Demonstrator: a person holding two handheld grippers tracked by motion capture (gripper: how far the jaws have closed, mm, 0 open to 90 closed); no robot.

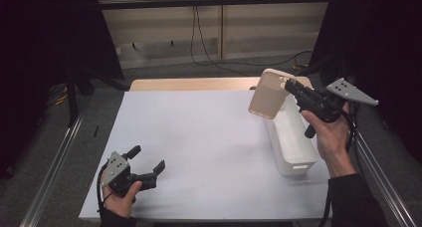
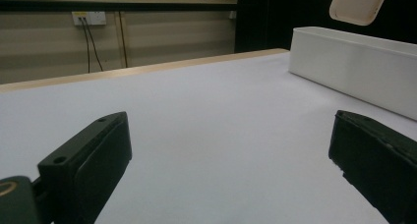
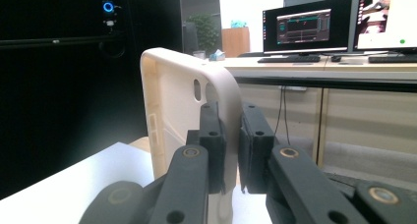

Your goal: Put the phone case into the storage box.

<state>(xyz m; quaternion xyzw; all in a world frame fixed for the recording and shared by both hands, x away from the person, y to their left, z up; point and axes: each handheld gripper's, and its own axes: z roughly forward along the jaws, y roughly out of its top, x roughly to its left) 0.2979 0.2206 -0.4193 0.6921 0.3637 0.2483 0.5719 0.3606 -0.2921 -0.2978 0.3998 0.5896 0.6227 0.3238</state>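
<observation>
Tray (image 1: 269, 98) without readable writing, clamped in right tool (image 1: 290, 86)

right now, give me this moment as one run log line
right tongs: shut on beige bin, held above white bin | left tongs: open, nothing between them, low over table

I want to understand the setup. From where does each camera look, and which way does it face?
High view: above the person's side, looking down on the table; both hands, both claws.
Left gripper view: on the left claw, low over the table, facing the bin.
Right gripper view: on the right claw, facing monitors, gripping the tray.
Shared: the tray.
</observation>
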